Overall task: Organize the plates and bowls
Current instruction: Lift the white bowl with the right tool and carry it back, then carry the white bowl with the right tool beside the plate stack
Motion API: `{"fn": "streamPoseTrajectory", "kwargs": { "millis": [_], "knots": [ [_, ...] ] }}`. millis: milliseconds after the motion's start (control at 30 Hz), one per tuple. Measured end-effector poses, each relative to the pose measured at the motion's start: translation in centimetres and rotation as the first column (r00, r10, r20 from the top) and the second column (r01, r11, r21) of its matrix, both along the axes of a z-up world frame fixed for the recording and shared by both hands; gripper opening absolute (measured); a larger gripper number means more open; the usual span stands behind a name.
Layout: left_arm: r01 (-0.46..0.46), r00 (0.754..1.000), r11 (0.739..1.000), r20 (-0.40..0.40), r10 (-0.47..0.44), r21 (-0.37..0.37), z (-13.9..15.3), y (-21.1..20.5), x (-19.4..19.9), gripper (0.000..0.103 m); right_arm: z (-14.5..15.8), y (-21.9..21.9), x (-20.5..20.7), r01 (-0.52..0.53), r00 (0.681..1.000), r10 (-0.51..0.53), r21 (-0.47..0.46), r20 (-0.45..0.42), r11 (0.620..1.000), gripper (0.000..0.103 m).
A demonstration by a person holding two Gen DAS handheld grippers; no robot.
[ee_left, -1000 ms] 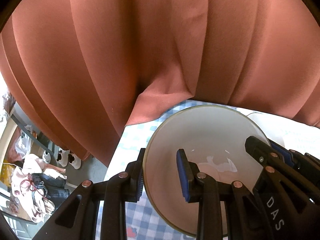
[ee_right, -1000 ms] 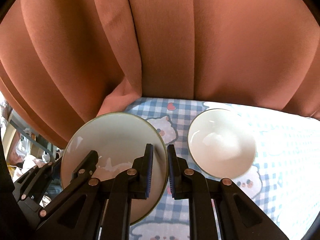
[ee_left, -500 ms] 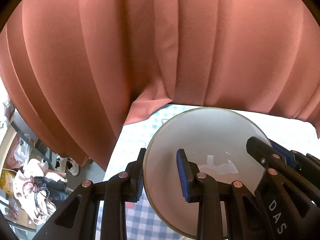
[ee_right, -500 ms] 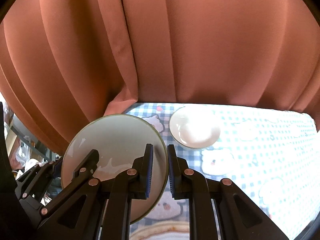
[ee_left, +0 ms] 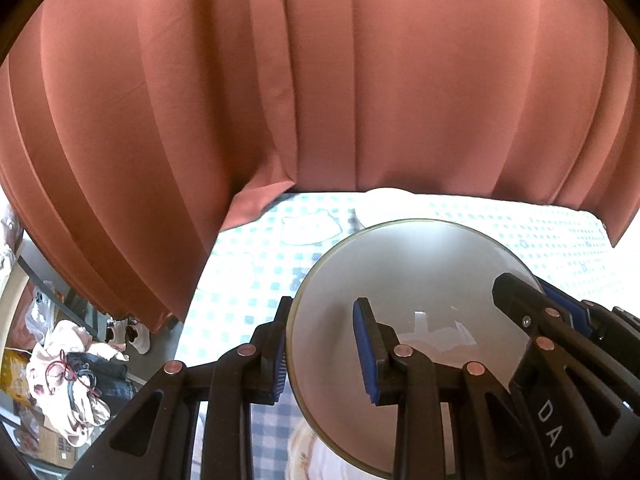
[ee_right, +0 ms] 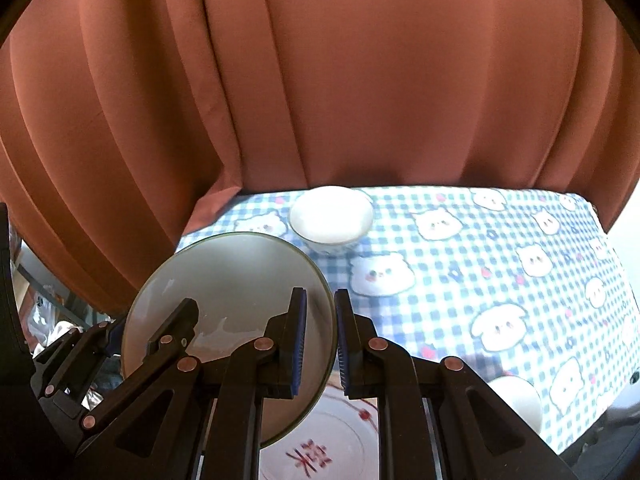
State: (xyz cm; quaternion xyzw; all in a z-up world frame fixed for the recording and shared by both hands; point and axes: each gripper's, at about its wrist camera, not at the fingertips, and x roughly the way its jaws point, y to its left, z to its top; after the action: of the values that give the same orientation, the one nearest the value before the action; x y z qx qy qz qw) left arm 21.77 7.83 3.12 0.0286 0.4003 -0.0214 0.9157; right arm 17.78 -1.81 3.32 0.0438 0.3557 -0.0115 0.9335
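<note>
Right wrist: both grippers' jaws clamped on grey bowl (ee_right: 232, 280) rim.

We read "DAS" in pale capitals on the black body of the right gripper (ee_left: 560, 364), lower right of the left wrist view, letters running down the arm. At the bottom centre of the right wrist view, a plate (ee_right: 320, 456) carries red and dark brush marks like characters; we cannot read them. No other legible writing.
</note>
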Motion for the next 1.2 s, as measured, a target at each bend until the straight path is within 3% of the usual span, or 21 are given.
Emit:
{"fn": "streamPoseTrajectory", "kwargs": {
  "millis": [567, 1200],
  "knots": [
    [-0.013, 1.000, 1.000, -0.013, 0.013, -0.009, -0.9, -8.6, -5.5, 0.028, -1.3, -8.8, -5.1, -0.018, 1.000, 0.018, 0.000, -0.012, 1.000, 0.017],
    [0.006, 0.996, 1.000, -0.083, -0.008, -0.027, -4.9, -18.7, -8.5, 0.028, -4.6, -20.0, -7.9, -0.008, 0.997, 0.008, 0.003, -0.072, 1.000, 0.017]
  ]
}}
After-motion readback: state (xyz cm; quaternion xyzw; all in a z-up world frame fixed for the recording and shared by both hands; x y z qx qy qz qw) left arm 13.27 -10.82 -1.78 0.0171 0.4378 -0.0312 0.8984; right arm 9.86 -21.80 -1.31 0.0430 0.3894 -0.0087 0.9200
